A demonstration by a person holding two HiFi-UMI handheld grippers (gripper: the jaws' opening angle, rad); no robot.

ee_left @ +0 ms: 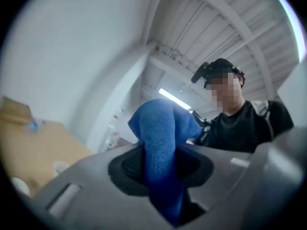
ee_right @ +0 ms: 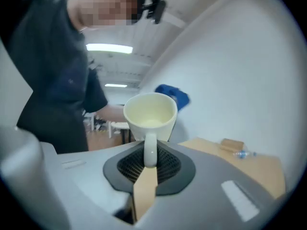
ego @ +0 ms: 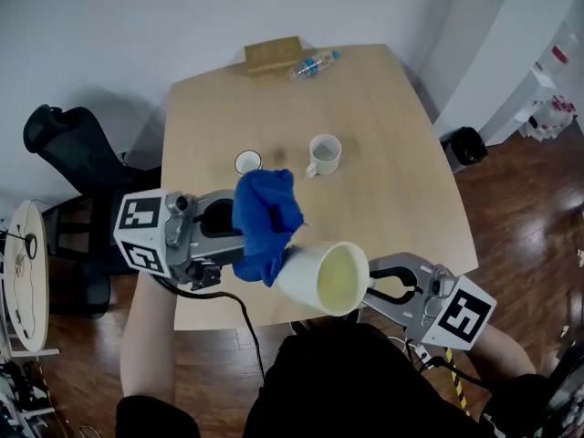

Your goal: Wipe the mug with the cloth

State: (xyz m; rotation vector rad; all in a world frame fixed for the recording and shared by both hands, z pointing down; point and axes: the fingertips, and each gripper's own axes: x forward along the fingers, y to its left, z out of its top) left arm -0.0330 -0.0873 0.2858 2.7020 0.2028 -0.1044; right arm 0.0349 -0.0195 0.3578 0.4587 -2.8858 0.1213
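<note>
Left gripper (ego: 233,235), clamped on the cloth (ego: 265,217), holds it against the mug's (ego: 324,276) left side; right gripper (ego: 381,287) pinches the handle (ee_right: 149,150).

Lighting: I am seeing bright, even light from ceiling strips (ee_right: 109,48). Both gripper views are bending at edges, darkening at corners, blurring up close.

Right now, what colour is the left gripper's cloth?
The soft fabric cloth is blue; clearest in left gripper view.

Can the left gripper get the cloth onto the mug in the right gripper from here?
Likely yes: the left gripper holds the cloth right against the mug, with nothing between them.
</note>
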